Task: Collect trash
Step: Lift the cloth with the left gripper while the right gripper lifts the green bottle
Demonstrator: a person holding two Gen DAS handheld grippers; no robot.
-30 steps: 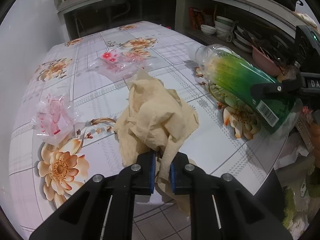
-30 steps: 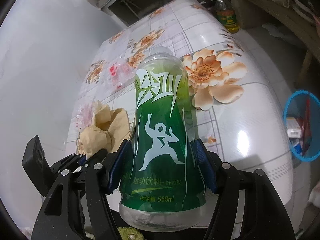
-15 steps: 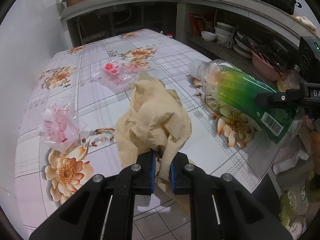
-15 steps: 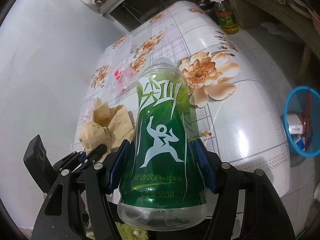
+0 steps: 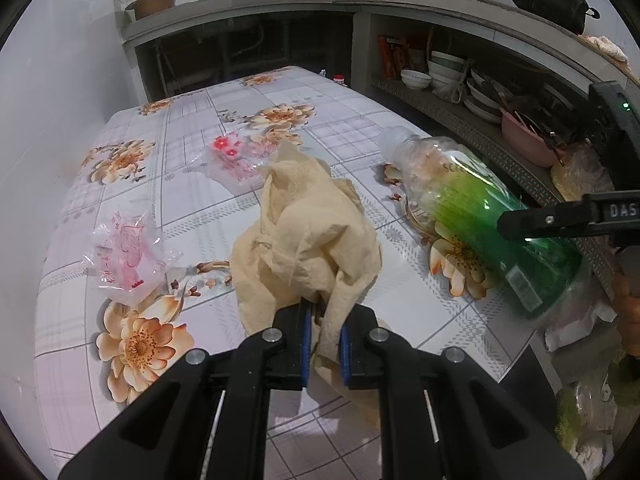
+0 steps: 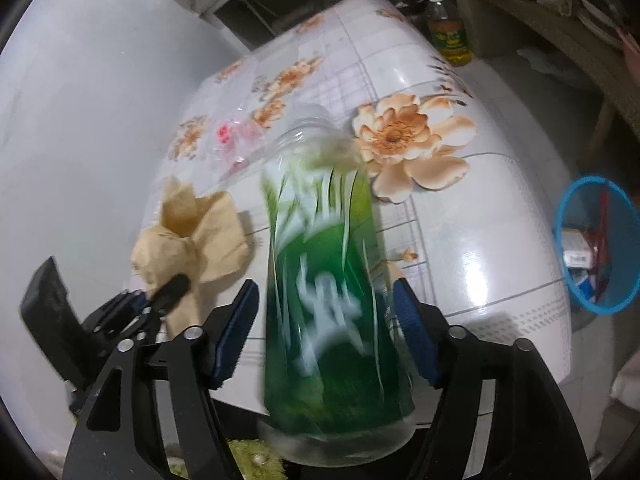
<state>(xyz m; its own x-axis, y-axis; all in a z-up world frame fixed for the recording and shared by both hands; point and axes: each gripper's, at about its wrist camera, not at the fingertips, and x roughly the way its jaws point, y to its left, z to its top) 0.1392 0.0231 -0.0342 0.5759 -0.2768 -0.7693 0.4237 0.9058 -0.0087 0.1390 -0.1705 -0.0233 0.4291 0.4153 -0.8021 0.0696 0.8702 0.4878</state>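
your right gripper [image 6: 324,328] has just been opening, pads off the blurred green bottle [image 6: 332,300] between them beyond the table's [image 5: 192,200] near edge, so let it fall clear while your left gripper [image 5: 325,348] pinches the crumpled paper [image 5: 308,236].

We see a table [image 5: 208,184] covered with a glossy white cloth printed with grey checks and orange flowers. Two clear wrappers with pink print lie on it: one [image 5: 124,256] near the left edge, beside a large flower, the other [image 5: 236,156] further back toward the middle. A crumpled beige paper [image 5: 308,236] rises from the cloth near the front edge; whether its lower folds rest on the cloth we cannot tell. From the right wrist camera, the far wrapper [image 6: 236,140] lies behind the paper [image 6: 196,236].
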